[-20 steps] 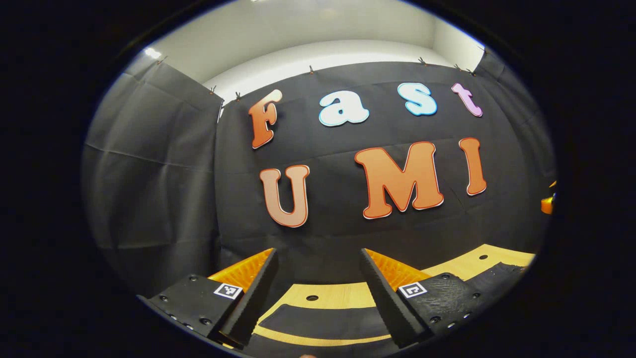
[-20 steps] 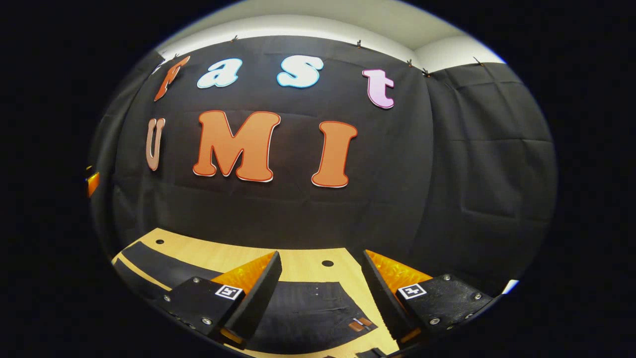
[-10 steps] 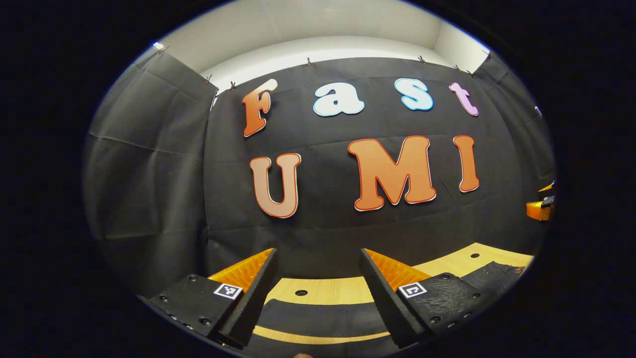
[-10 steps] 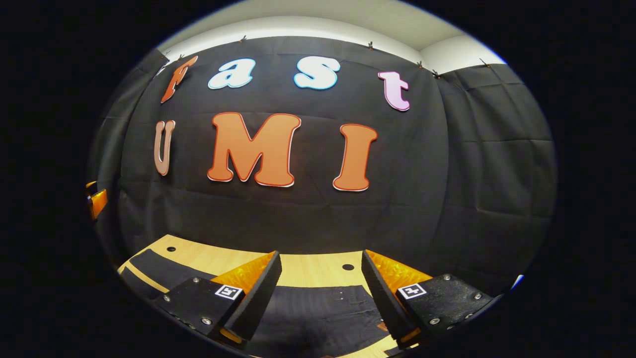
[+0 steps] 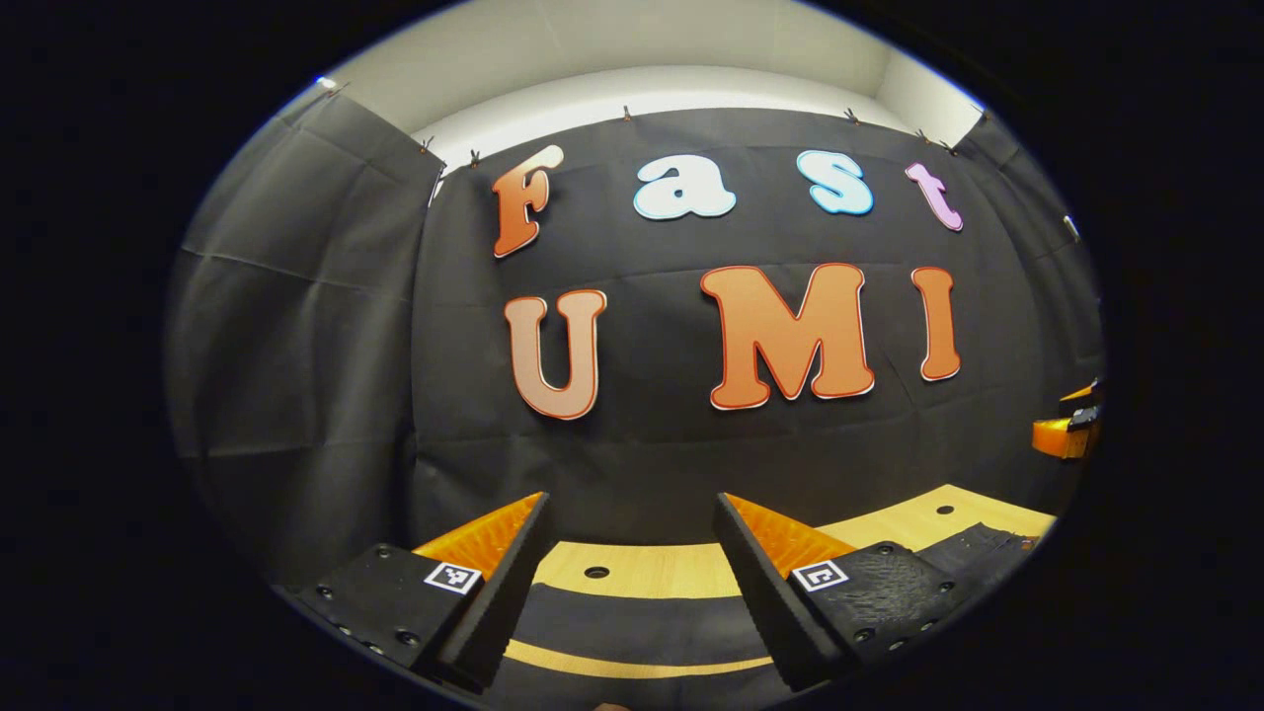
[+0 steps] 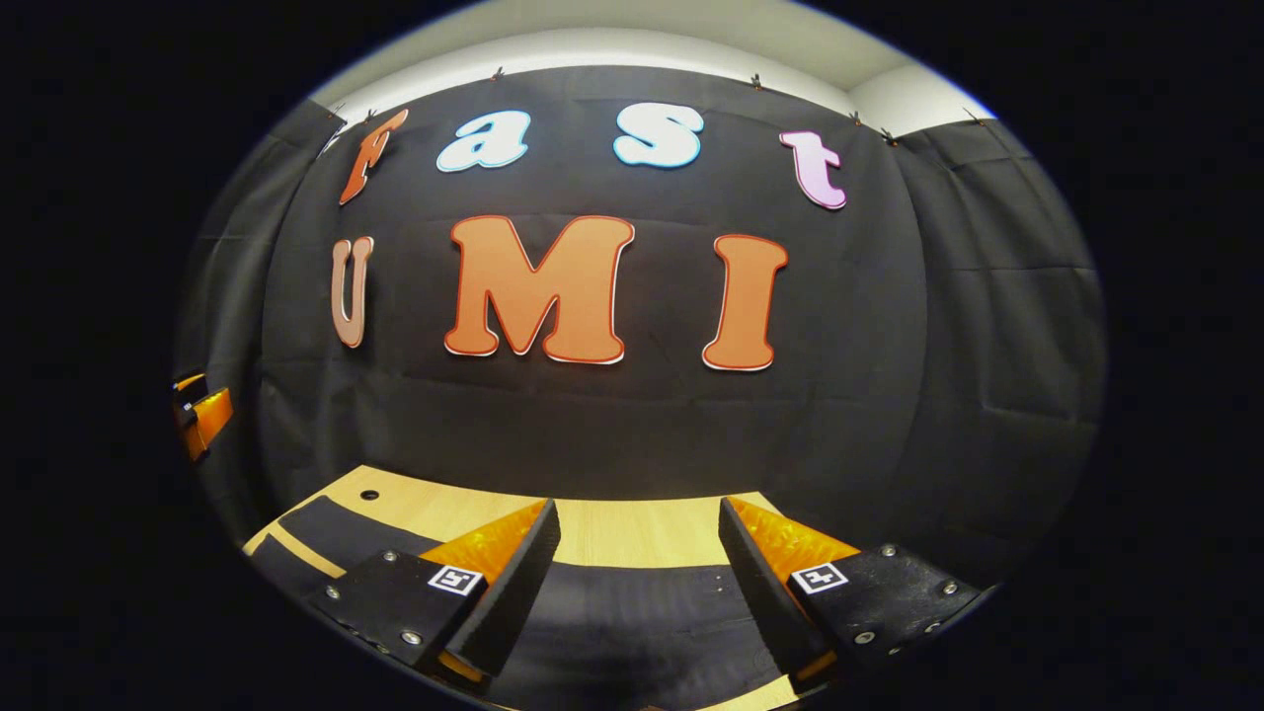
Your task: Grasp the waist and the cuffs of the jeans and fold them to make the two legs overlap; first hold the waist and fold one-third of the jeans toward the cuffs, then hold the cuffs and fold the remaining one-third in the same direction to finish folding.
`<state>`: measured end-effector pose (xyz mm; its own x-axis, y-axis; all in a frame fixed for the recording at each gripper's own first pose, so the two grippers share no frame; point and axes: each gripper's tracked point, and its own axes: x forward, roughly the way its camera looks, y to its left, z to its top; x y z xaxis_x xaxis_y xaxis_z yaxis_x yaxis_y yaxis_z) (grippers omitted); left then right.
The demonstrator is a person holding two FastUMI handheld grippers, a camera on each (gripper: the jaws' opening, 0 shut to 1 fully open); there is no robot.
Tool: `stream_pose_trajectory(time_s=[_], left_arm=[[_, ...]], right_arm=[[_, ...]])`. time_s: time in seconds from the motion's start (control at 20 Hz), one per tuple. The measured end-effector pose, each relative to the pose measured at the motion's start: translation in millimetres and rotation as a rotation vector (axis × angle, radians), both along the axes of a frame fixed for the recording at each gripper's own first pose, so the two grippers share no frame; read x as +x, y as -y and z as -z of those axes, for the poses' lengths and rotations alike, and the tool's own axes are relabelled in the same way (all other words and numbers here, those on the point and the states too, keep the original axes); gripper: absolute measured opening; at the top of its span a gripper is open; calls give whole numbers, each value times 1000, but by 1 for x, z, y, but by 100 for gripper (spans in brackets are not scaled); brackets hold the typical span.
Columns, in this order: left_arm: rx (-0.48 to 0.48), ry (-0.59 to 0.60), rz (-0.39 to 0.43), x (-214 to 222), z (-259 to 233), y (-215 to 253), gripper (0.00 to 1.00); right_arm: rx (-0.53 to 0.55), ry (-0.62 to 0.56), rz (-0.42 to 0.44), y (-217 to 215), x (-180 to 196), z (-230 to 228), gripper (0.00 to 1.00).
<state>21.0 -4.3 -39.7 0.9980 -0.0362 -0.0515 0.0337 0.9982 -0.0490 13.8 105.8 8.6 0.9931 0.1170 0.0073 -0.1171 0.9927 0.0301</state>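
The jeans [image 5: 632, 617] were seen in the left gripper view spread flat on the tabletop [image 5: 642, 571], just below the left gripper [image 5: 627, 578], whose jaws were held wide with nothing between them. Over the last second the view had been tilted a little, so that slightly more of the dark legs and the pale strip of tabletop between them was shown under the jaws, while the waist end [image 5: 987, 548] lay off to the right of the jeans' middle. Beyond that end, the other gripper [image 5: 1066, 430] had been brought further into sight.

In the right gripper view the jeans [image 6: 632, 617] were found directly beneath the right gripper [image 6: 637, 583], its jaws also wide and empty. The small brown patch near the waist, visible a second before, had been lost below the frame, so the gripper was judged to have been carried forward over the cloth. The legs [image 6: 326, 523] ran away to the left of the waist. No grasp had yet been made; the first fold was judged not begun.
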Motion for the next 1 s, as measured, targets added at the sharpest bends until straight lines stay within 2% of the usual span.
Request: stream_pose_trajectory(time_s=[0.25,0.4,0.55,0.7,0.85,1.0], left_arm=[[-13,-63,-15,-1,22,-6,95],[-44,-123,-36,-4,41,-13,99],[-90,-181,-63,-6,57,-24,98],[-176,-254,-92,-10,78,-37,99],[-241,-377,-132,-20,117,-60,99],[-294,-500,-206,-33,155,-87,95]], right_arm=[[-1,-55,-7,2,-3,20,98],[-8,-91,7,11,-3,32,98],[5,-117,15,20,-5,39,98],[37,-182,18,28,-4,54,98],[74,-251,29,38,-3,71,98],[109,-318,45,48,1,88,98]])
